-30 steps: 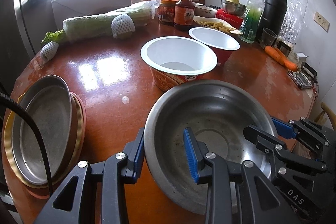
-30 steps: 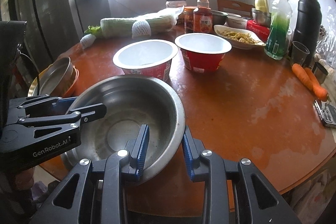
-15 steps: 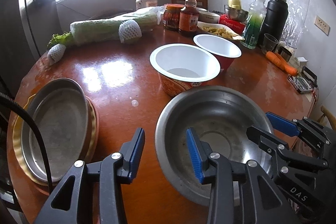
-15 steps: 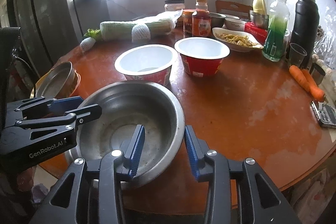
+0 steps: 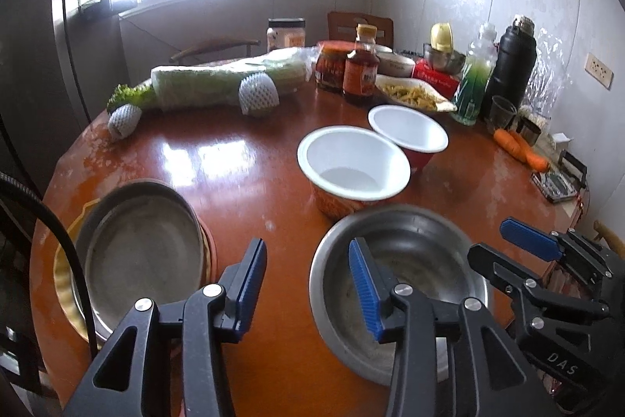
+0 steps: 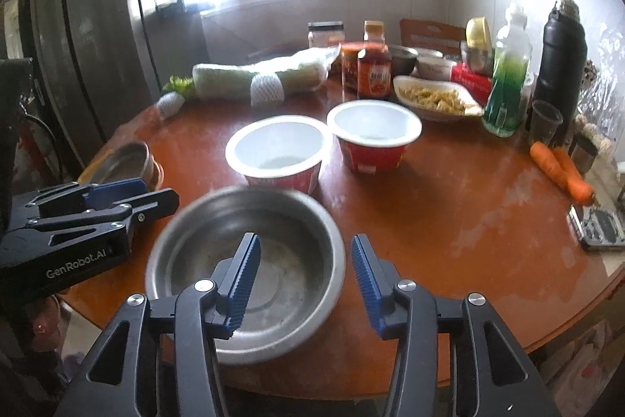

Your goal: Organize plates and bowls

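Note:
A steel bowl [image 5: 422,253] [image 6: 281,221] stands on the brown round table [image 5: 242,182] near its front edge. My left gripper [image 5: 306,286] straddles the bowl's left rim; its jaws are opening and the pads do not touch the rim. My right gripper [image 6: 304,280] straddles the right rim the same way, jaws opening, pads clear of the metal. Each wrist view shows the other gripper [image 5: 504,245] [image 6: 160,192] beside the bowl. A steel plate on gold and orange plates [image 5: 140,256] [image 6: 125,163] sits at the left. Behind the steel bowl stand two white-lined paper bowls [image 5: 351,163] [image 5: 408,131].
At the back lie a wrapped cabbage [image 5: 218,85], jars and a sauce bottle [image 5: 361,69], a dish of food [image 5: 410,94], a green bottle [image 5: 474,81] and a black flask [image 5: 511,61]. Carrots [image 5: 521,147] and a small device [image 5: 556,182] lie at the right edge.
Both grippers' jaws have widened off the steel bowl's rim, and both have lifted and drawn back. The bowl stays on the table.

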The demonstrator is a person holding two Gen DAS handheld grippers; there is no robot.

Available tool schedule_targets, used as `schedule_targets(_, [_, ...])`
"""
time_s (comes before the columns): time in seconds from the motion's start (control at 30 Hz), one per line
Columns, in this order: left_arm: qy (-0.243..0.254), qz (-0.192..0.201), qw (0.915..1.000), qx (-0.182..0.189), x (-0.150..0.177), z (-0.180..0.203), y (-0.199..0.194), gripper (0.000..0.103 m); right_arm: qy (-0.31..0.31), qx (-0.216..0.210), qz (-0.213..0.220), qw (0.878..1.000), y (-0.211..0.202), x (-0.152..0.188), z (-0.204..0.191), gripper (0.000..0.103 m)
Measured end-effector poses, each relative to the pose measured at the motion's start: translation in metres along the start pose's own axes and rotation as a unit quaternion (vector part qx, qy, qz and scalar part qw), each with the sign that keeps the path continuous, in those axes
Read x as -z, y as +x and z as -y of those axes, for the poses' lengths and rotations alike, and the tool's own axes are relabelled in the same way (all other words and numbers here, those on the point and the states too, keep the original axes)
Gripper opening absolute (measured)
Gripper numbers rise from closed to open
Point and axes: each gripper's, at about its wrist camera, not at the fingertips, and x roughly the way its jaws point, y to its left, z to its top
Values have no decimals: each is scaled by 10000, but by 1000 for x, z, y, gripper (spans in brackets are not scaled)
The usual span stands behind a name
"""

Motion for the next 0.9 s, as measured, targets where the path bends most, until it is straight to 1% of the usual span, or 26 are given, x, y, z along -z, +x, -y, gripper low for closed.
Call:
schedule_targets(0.2, [28, 125, 9999, 24, -18, 1, 4, 49, -11, 19, 169, 9999, -3, -17, 6, 52])
schedule_targets(0.4, [-42, 143, 9999, -37, -42, 0, 23, 49, 23, -18, 158, 9999, 16, -36, 17, 52])
schedule_targets(0.63, [-121, -5, 9999, -68, -63, 2, 52, 49, 55, -192, 7, 9998, 48, -52, 25, 52])
schedule_targets(0.77, [-242, -184, 9995, -40, -65, 2, 69, 49, 32, -242, -154, 9996, 65, -56, 26, 52])
schedule_targets(0.9, [-261, -279, 9992, -74, -64, 2, 80, 49, -35, -297, -264, 9992, 77, -57, 24, 52])
